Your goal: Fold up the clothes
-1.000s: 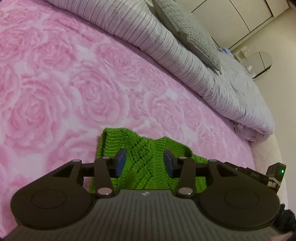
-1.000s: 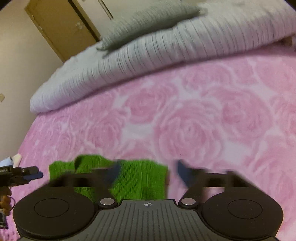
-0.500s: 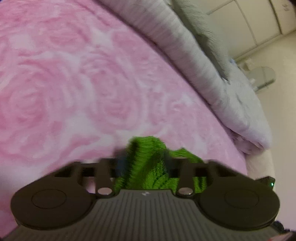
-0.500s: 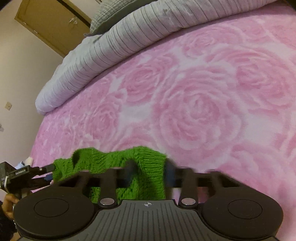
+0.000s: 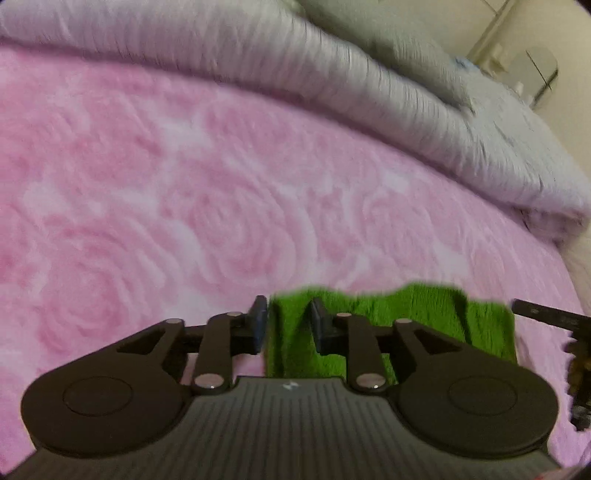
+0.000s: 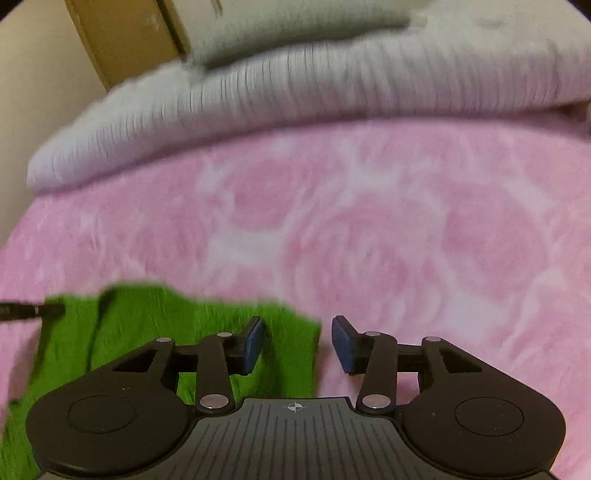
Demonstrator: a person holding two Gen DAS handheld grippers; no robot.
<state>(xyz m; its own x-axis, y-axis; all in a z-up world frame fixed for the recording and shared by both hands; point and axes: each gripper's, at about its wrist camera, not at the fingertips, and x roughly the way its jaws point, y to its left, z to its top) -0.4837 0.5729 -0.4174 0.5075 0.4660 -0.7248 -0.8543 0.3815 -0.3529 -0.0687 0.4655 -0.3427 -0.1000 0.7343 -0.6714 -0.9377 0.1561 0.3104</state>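
Note:
A green knit sweater [image 5: 424, 325] lies on the pink rose-patterned bedspread [image 5: 221, 206]. My left gripper [image 5: 287, 323] is open, its jaws standing apart over the sweater's left edge. The sweater also shows in the right wrist view [image 6: 155, 332]. My right gripper [image 6: 297, 341] is open, its jaws astride the sweater's right edge, with the left finger [image 6: 253, 343] over the knit and the right finger [image 6: 343, 343] over the bedspread. Both views are blurred by motion.
A grey striped duvet [image 5: 351, 96] is bunched along the far side of the bed, with a grey pillow [image 6: 295, 29] on it. A wooden door [image 6: 129, 33] stands far left. The other gripper's tip [image 5: 546, 317] shows at the right.
Both grippers were closed on the sweater's edges half a second ago and have opened, letting go. The sweater now lies flatter on the bed. Both cameras have tilted upward.

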